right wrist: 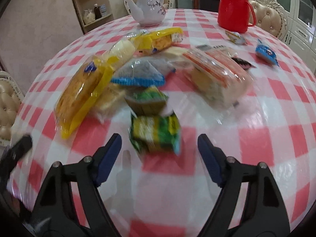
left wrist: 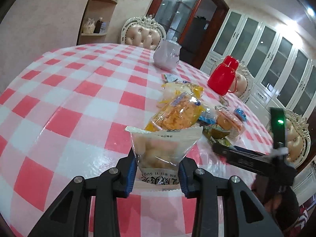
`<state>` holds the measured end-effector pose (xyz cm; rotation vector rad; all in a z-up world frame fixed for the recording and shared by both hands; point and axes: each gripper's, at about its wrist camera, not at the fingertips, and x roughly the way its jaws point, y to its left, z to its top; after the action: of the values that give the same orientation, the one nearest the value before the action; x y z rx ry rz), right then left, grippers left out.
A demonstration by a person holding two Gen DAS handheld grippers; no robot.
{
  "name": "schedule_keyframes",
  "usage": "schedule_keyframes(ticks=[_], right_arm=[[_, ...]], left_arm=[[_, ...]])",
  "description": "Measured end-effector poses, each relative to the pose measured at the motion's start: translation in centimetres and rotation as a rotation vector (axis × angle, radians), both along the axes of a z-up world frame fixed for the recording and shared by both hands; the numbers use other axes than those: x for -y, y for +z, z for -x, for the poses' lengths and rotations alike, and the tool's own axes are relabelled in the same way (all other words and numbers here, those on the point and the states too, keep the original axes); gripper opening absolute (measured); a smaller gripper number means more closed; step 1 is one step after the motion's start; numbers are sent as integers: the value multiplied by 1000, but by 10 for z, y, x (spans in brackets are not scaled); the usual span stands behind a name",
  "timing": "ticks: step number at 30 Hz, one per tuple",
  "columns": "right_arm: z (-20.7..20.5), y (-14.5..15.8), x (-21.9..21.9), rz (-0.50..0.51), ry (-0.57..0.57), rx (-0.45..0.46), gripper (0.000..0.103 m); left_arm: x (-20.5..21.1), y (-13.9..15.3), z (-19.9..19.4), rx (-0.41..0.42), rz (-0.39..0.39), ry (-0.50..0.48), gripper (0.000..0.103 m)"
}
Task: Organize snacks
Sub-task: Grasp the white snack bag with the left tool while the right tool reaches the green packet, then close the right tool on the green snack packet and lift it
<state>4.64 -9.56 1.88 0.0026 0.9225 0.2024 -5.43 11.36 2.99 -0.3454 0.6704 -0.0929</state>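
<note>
The left gripper [left wrist: 158, 169] clamps a clear plastic snack packet with white printed ends [left wrist: 165, 148], held above the pink-and-white checked tablecloth [left wrist: 69, 98]. The right gripper [right wrist: 159, 146] stands open, empty, around a green-and-yellow wrapped snack [right wrist: 156, 134] lying before the snack pile [right wrist: 138, 65].

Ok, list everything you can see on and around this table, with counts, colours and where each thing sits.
Tablecloth: one, pink and white check, covers table.
Teapot: one, white, far side.
Flask: one, red, far right.
Snack packets: a heap, count unclear, yellow, blue, green, orange, table centre.
Green packet: one, nearest right gripper.
Chairs: several, cream, around table.
Shelf: one, wooden, corner.
Left gripper: shut on clear packet.
Right gripper: open, above green packet.
</note>
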Motion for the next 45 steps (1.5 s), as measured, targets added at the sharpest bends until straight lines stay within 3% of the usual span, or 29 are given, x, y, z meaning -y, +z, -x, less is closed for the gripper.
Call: schedule_keyframes(ticks=[2, 4, 5, 11, 16, 27, 34, 45], right_arm=[[-6, -6, -11, 74, -5, -16, 76], [-1, -4, -12, 104, -7, 6, 53], [2, -3, -11, 91, 3, 17, 47], [27, 6, 9, -51, 38, 65, 46], [45, 14, -2, -31, 85, 126, 46], [60, 14, -28, 34, 140, 131, 46], [81, 19, -44, 9, 182, 147, 46], [104, 21, -68, 6, 236, 156, 46]], left_arm=[[3, -1, -1, -7, -10, -19, 38], [5, -1, 0, -6, -17, -34, 38], [5, -1, -1, -7, -14, -40, 38], [0, -4, -4, -21, 20, -45, 38], [1, -5, -5, -27, 22, -44, 38], [-5, -5, -1, -23, 34, -17, 38], [-22, -4, 14, -23, 80, 27, 38], [-45, -3, 49, -29, 72, 58, 38]])
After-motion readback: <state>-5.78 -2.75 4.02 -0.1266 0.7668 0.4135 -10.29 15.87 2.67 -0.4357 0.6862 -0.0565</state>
